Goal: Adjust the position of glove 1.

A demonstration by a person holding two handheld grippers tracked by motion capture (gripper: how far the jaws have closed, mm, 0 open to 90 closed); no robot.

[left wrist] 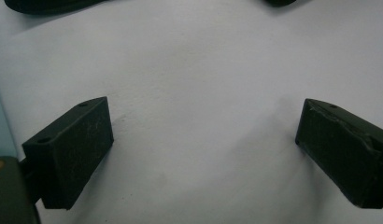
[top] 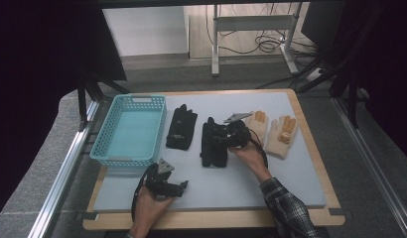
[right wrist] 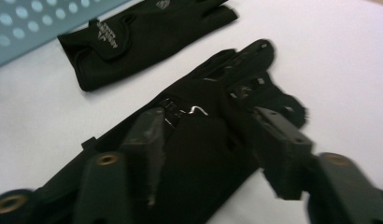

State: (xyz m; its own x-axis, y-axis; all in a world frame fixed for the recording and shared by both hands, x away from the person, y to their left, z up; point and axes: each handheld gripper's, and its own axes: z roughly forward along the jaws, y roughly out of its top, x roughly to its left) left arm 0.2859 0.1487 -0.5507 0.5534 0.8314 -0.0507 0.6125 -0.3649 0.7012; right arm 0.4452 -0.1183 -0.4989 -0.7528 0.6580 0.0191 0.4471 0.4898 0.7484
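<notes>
A black glove (top: 211, 153) (right wrist: 194, 168) lies flat in the middle of the grey mat (top: 251, 183). My right gripper (top: 219, 136) (right wrist: 213, 130) hovers low over it, open, one jaw on each side of the glove's palm and neither pressing it. A second black glove (top: 181, 128) (right wrist: 133, 42) lies to its left, beside the basket. Two tan gloves (top: 257, 124) (top: 282, 135) rest to the right of my right hand. Near the mat's front edge my left gripper (top: 184, 186) (left wrist: 203, 140) stands open, with bare mat between its jaws.
A light blue perforated basket (top: 123, 159) (right wrist: 31, 23) sits at the left of the mat, with nothing visible inside. The mat lies on a wooden board (top: 216, 219) with metal rails along both sides. Bare mat stretches across the front and right.
</notes>
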